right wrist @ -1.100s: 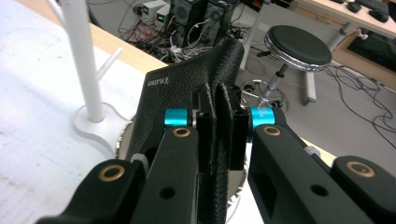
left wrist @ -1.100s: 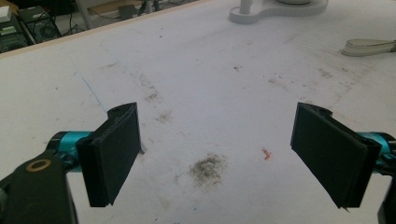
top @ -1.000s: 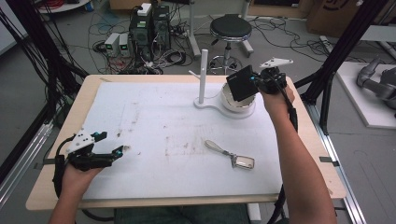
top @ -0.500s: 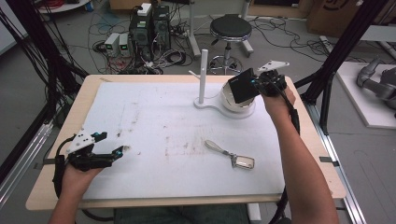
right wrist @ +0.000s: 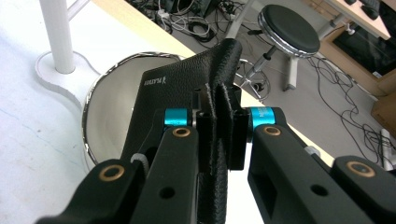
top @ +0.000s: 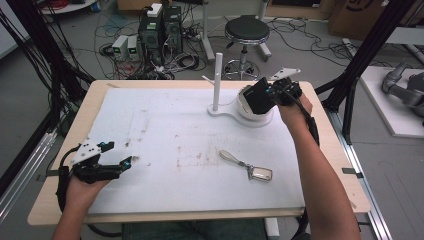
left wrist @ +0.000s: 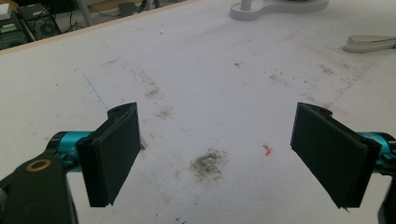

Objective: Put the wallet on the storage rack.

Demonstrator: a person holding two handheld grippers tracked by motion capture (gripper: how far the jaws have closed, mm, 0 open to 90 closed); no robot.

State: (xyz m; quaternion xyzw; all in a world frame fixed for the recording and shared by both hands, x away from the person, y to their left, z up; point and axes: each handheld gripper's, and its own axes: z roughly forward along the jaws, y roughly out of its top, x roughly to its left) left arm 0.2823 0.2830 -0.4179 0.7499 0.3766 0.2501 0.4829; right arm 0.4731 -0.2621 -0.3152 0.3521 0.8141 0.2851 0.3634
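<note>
My right gripper [top: 273,93] is shut on a black leather wallet [top: 259,98] and holds it just above a round white dish [top: 254,120] at the back right of the table. In the right gripper view the jaws [right wrist: 217,135] pinch the wallet [right wrist: 187,79] by its edge, with the dish [right wrist: 93,107] below. A white post [top: 217,80] rises from the dish's base. My left gripper [top: 120,154] rests near the front left, open with nothing between its fingers [left wrist: 217,154]. A key fob on a strap [top: 247,166] lies on the mat at the middle right.
A stained white mat [top: 165,130] covers most of the wooden table [top: 345,165]. Beyond the far edge stand a black stool [top: 246,30], computer boxes [top: 160,25] and loose cables. Black frame posts [top: 365,55] flank the table.
My right gripper has sunk slightly toward the dish with the wallet still held. The left gripper has stayed in place.
</note>
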